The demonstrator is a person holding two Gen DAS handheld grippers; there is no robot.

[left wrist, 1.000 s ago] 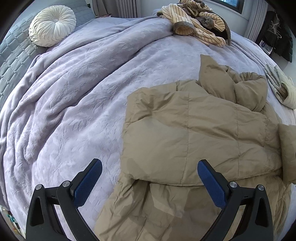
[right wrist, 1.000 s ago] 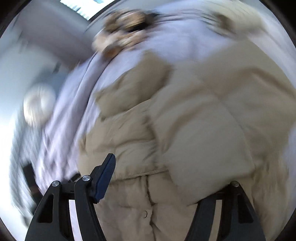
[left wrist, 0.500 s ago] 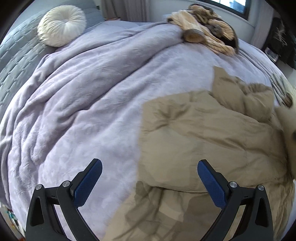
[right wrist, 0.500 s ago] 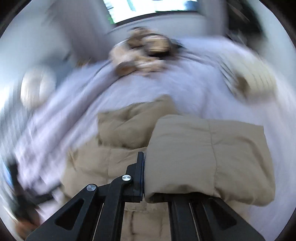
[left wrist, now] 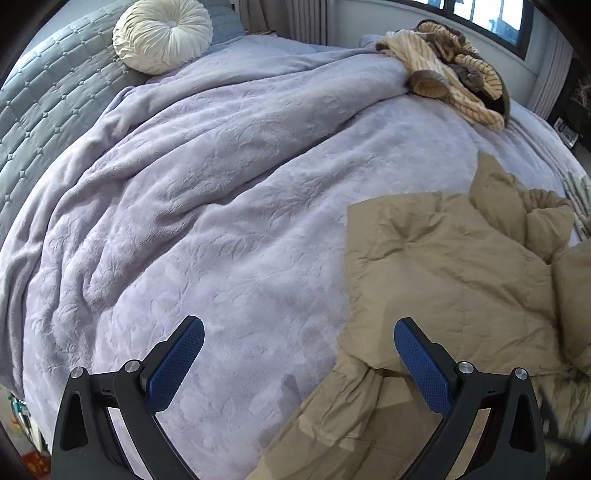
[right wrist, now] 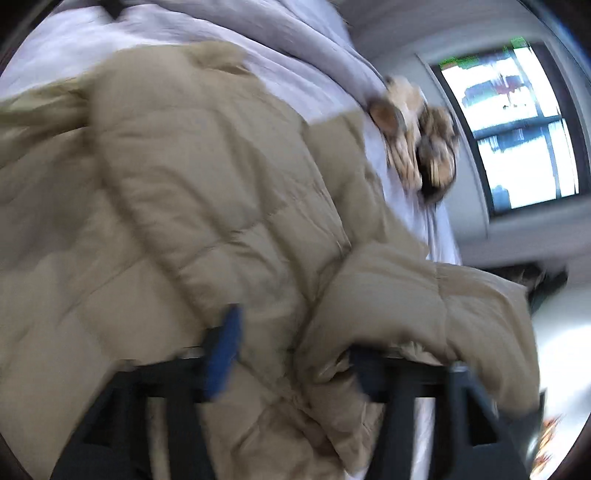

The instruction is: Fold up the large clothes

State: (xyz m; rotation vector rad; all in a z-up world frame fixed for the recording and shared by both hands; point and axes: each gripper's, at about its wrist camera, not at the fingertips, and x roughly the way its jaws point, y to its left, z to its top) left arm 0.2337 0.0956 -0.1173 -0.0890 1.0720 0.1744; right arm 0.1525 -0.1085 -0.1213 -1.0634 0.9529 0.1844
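While the bed (left wrist: 229, 206) fills nearly the whole left wrist view under one rumpled lavender blanket (left wrist: 207, 155), a single round cream pillow (left wrist: 162, 35) sits at its far left corner against a grey quilted headboard (left wrist: 40, 107). Nearer, the left tool (left wrist: 299, 354) hangs above the blanket with its two blue pads (left wrist: 173, 363) spread wide and nothing between them; its right pad sits over the edge of the garment, though I cannot tell whether it touches the cloth. Further right, one striped cream and brown heap of clothes (left wrist: 447, 70) lies at the far edge of the bed below a window (left wrist: 491, 18). Lower right lies the task's thing, one tan puffer jacket (left wrist: 447, 280), spread on the blanket with its sides folded over the middle and its hood bunched toward the far side. A second pale striped item at the far right edge is too cropped to name. Seen from the right wrist, which is blurred and rolled sideways, the same jacket (right wrist: 192, 206) covers most of the picture, with one padded sleeve (right wrist: 424, 306) draped across the right tool (right wrist: 295, 354). That tool's jaws have just been opening and stand apart; the sleeve covers its right finger, and cloth lies in the gap, yet the pads do not clamp it.
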